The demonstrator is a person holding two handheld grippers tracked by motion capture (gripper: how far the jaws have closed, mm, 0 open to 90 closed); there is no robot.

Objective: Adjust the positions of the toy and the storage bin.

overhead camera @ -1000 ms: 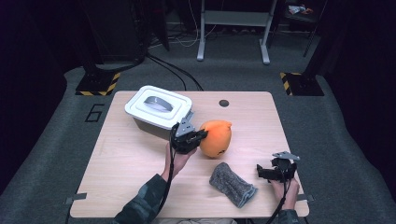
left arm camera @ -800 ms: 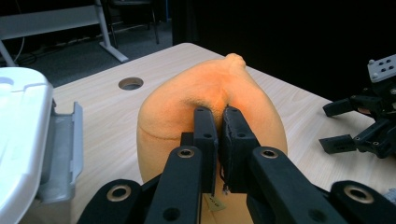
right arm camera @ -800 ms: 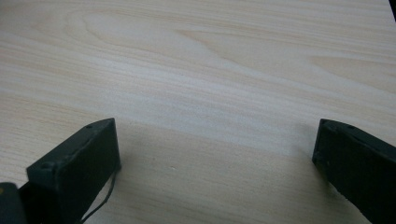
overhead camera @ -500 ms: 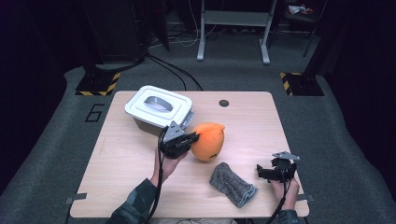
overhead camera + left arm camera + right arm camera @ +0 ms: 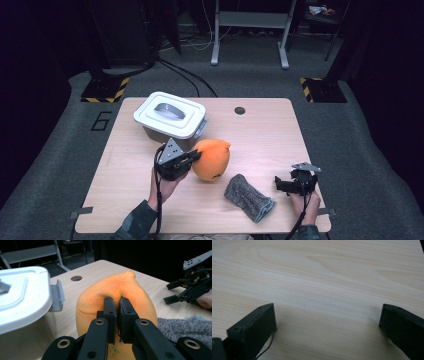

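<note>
1. The orange plush toy (image 5: 212, 159) sits near the middle of the wooden table (image 5: 260, 135), just in front of the lidded box and beside the grey cloth.
2. In the left gripper view the left gripper (image 5: 117, 305) has its two black jaws pressed together on a pinched fold of the toy's orange fabric (image 5: 117, 288).
3. From the high view that gripper (image 5: 192, 157) lies at the toy's left side, with its grey three-cornered plate on top and a cable trailing down along the forearm.
4. A white lidded plastic container (image 5: 170, 117) stands just behind the toy and gripper; its side latch (image 5: 57, 296) is close to the toy.
5. A grey knitted cloth (image 5: 248, 197) lies flat just right of and in front of the toy.
6. The right gripper (image 5: 281, 185) rests low near the table's right front corner, well apart from the toy, its jaws spread wide over bare wood (image 5: 324, 290) with nothing between them.
</note>
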